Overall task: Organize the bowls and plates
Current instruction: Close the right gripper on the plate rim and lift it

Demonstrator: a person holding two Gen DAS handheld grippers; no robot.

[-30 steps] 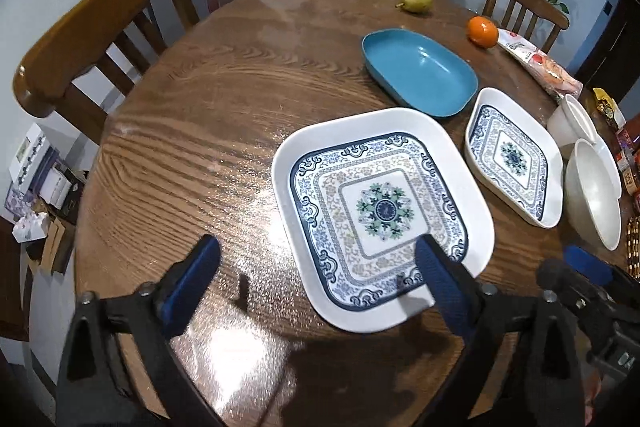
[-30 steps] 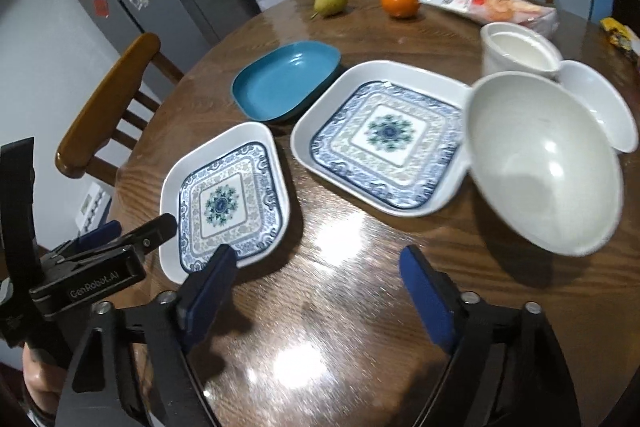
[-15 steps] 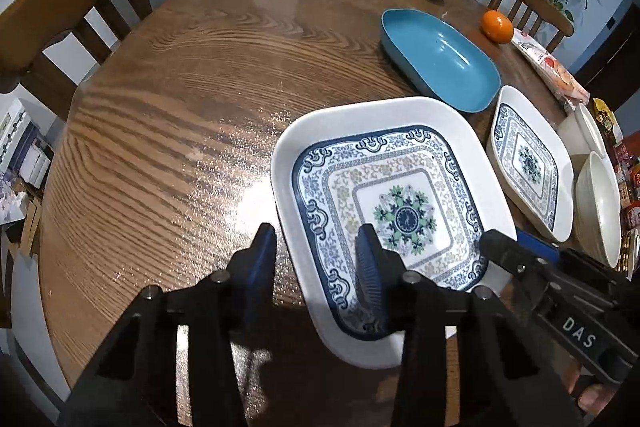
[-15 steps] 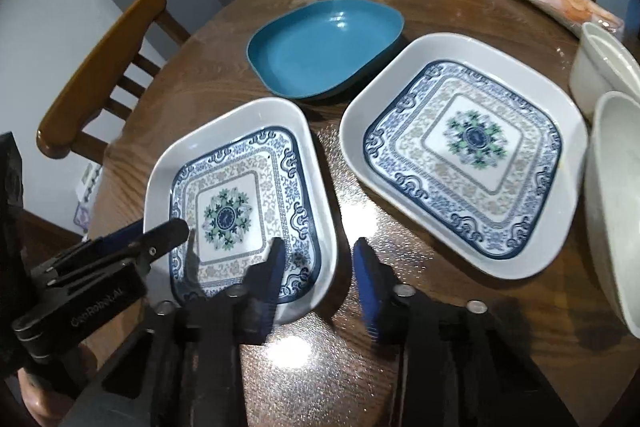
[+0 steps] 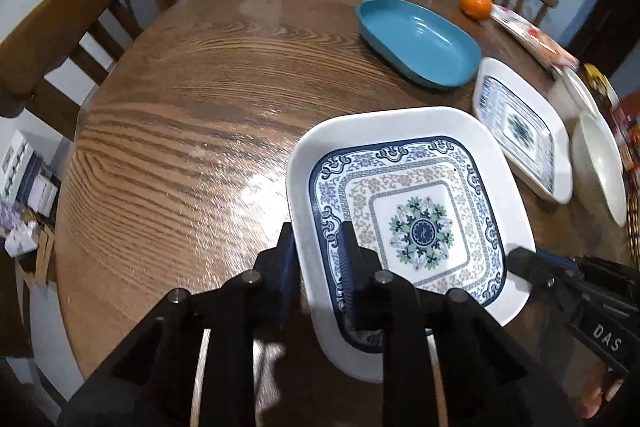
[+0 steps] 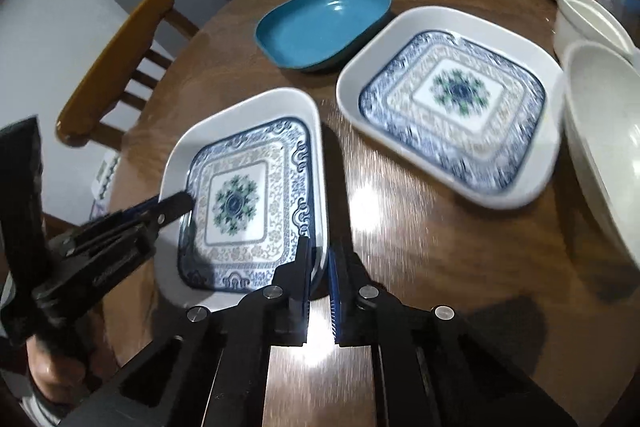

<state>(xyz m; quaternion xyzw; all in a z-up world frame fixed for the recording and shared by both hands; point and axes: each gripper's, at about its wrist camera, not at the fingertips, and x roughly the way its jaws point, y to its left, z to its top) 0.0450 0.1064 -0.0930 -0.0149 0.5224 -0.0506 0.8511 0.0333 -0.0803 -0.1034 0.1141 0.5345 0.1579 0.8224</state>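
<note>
Both hand-held grippers have just been closing on the near square white blue-patterned plate (image 5: 408,223) on the round wooden surface (image 5: 192,131): left hand-held gripper (image 5: 316,247) grasping its left rim, right hand-held gripper (image 6: 318,259) its right rim.

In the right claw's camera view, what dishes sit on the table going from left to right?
Patterned square plate pinched by both claws → blue dish → second patterned square plate → white bowl.

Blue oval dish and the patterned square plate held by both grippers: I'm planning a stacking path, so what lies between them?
Only bare wooden table, best seen in the right wrist view, separates the blue oval dish from the gripped patterned square plate.
</note>
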